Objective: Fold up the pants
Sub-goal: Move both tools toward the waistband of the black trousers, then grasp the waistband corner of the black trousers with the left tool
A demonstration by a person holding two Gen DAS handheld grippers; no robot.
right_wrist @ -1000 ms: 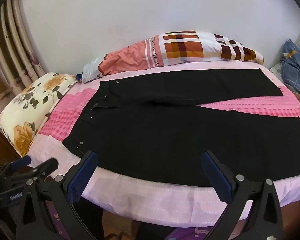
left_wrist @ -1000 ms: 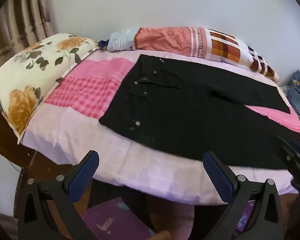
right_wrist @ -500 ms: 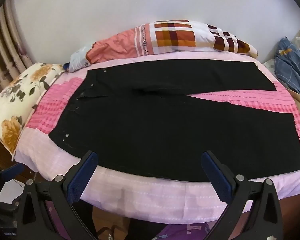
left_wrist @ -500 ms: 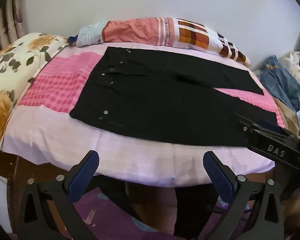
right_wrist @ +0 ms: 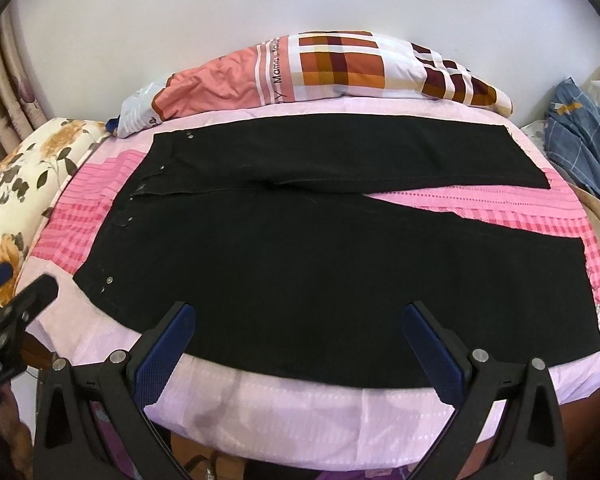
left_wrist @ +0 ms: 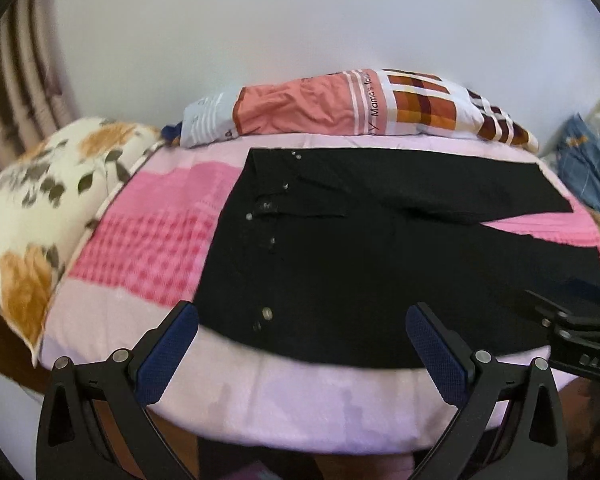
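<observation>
Black pants (left_wrist: 360,264) lie flat on the pink bed sheet (left_wrist: 148,240), waist to the left, both legs spread apart toward the right; they also show in the right wrist view (right_wrist: 284,248). My left gripper (left_wrist: 302,336) is open and empty, its fingertips just over the near edge of the pants by the waist. My right gripper (right_wrist: 296,340) is open and empty over the near edge of the near leg. The right gripper shows at the right of the left wrist view (left_wrist: 572,332); the left gripper shows at the left edge of the right wrist view (right_wrist: 8,300).
A rolled checked blanket (right_wrist: 320,68) lies along the far edge by the white wall. A floral pillow (left_wrist: 40,216) sits at the left. Blue checked clothes (right_wrist: 580,148) are piled at the right. The bed's near edge (right_wrist: 300,412) lies just below the grippers.
Both grippers have moved forward to the bed; their tips now reach over the near edge of the pants. The left view swung back leftward. The pants have not moved.
</observation>
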